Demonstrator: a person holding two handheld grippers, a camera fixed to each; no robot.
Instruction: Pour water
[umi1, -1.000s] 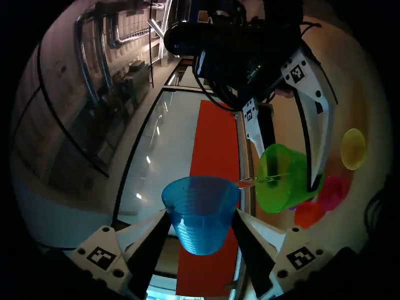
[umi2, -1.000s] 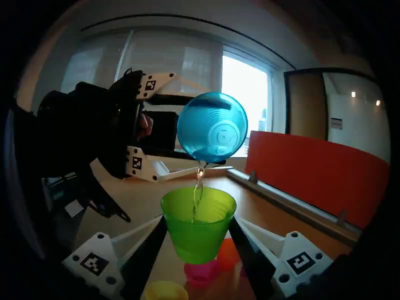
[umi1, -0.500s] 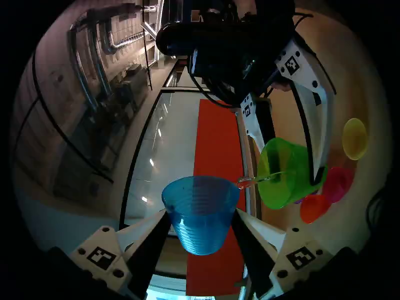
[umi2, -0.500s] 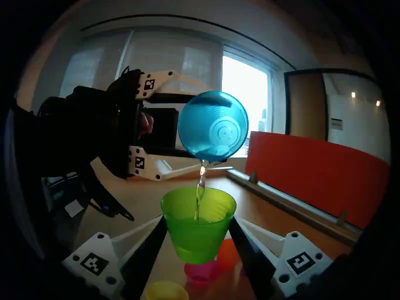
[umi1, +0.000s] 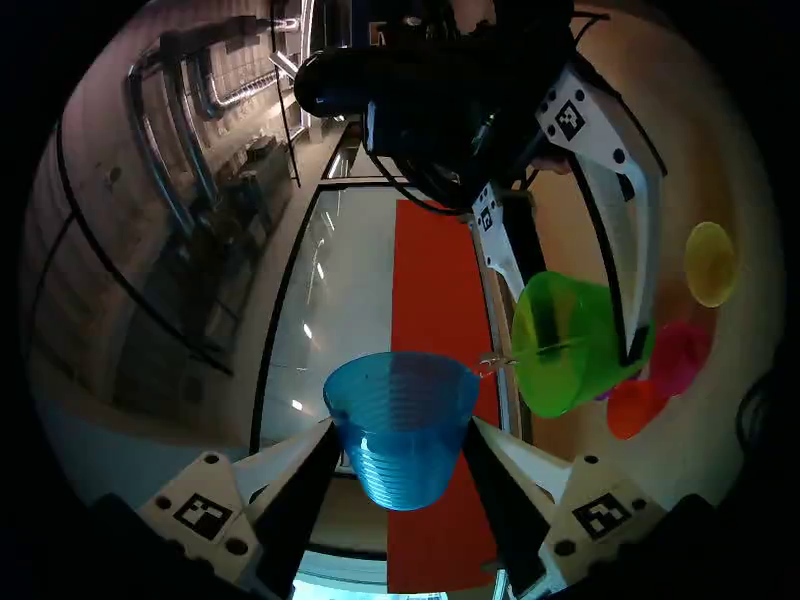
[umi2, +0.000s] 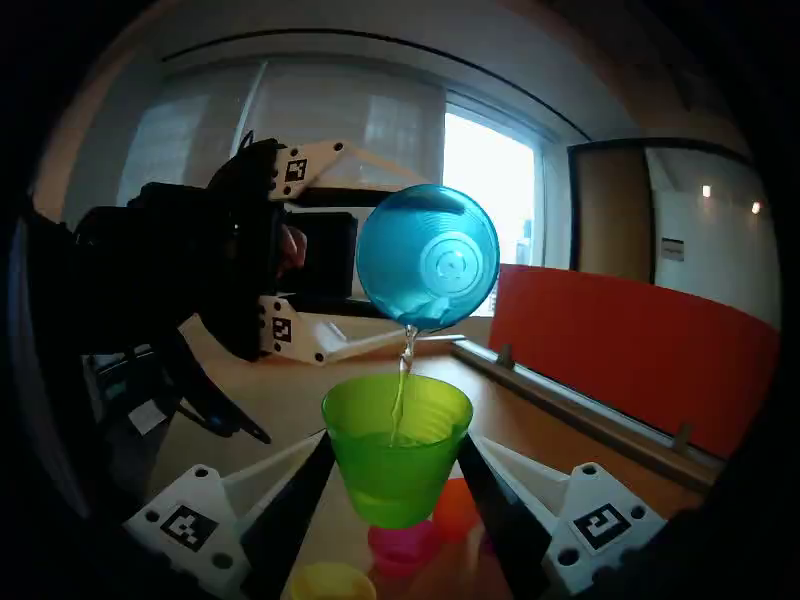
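My left gripper (umi1: 400, 455) is shut on a blue cup (umi1: 400, 425), tipped on its side. In the right gripper view the blue cup (umi2: 428, 256) hangs above, its base toward the camera, and a thin stream of water (umi2: 403, 385) falls from its rim. My right gripper (umi2: 395, 470) is shut on a green cup (umi2: 397, 445), held upright under the stream, with water in it. In the left gripper view the green cup (umi1: 572, 343) sits to the right between the right gripper's white fingers (umi1: 615, 200).
A wooden table (umi2: 290, 400) lies below, with a red divider panel (umi2: 640, 350) along its far edge. Yellow (umi1: 710, 263), pink (umi1: 680, 357) and orange (umi1: 635, 407) cups stand on the table beneath the green cup. A gloved hand (umi2: 170, 270) holds the left gripper.
The blue cup has tipped a little further and shifted slightly. The stream keeps running and the water in the green cup stands higher. The green cup has stayed in place.
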